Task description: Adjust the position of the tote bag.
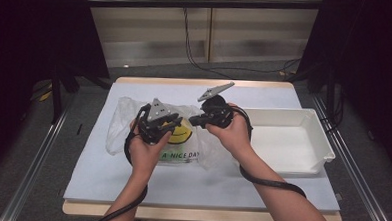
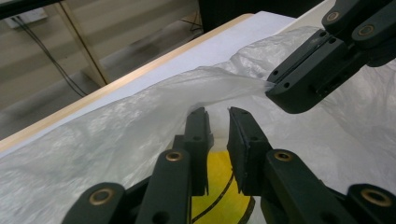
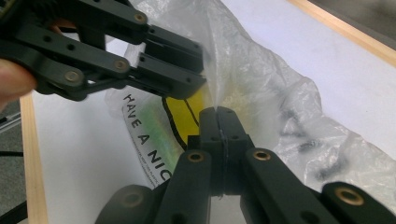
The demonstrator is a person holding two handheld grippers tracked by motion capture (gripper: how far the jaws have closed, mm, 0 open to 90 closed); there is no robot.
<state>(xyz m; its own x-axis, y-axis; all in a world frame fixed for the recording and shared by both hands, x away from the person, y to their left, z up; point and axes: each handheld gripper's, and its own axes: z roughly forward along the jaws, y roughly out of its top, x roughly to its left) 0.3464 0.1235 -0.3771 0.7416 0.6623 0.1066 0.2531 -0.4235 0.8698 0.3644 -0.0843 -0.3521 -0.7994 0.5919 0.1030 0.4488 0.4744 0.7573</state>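
Pinching the plastic bag [image 3: 261, 79] film, your right gripper [image 3: 218, 112] lifts its mouth; left gripper [image 2: 218, 116], slightly parted and empty, waits at nine o'clock.

An empty white tray [image 1: 316, 157] sat on the right of the desk [image 1: 86, 171], which a pale sheet covered.
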